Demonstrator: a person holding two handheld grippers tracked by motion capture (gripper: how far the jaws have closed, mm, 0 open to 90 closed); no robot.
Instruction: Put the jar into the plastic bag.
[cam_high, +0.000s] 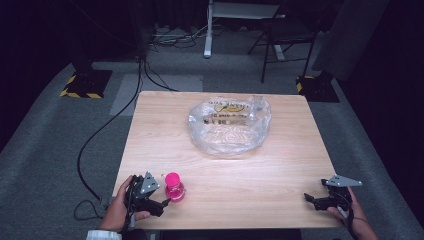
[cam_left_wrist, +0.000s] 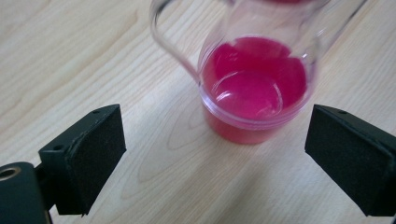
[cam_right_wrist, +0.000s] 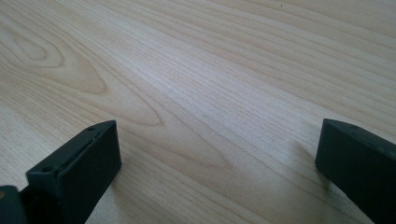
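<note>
Left gripper (cam_high: 165, 204): my jaws spread wide, empty, pink bottle (cam_high: 174, 187) just ahead.
Right gripper (cam_high: 311, 198): jaws wide, empty, near table (cam_high: 280, 170) edge.

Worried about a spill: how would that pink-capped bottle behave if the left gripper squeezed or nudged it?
The bottle looks like smooth clear plastic, so probably slippery. Pink liquid fills only its bottom, so likely light and bottom-weighted. Standing upright on a narrow base, a high nudge might tip it.

Cut off, blurred, too small

The bottle (cam_left_wrist: 254, 88) loses its top to the left gripper view's upper edge and looks slightly blurred; print on the bag (cam_high: 229, 125) is too small to read; both forearms leave the high view's bottom edge.
</note>
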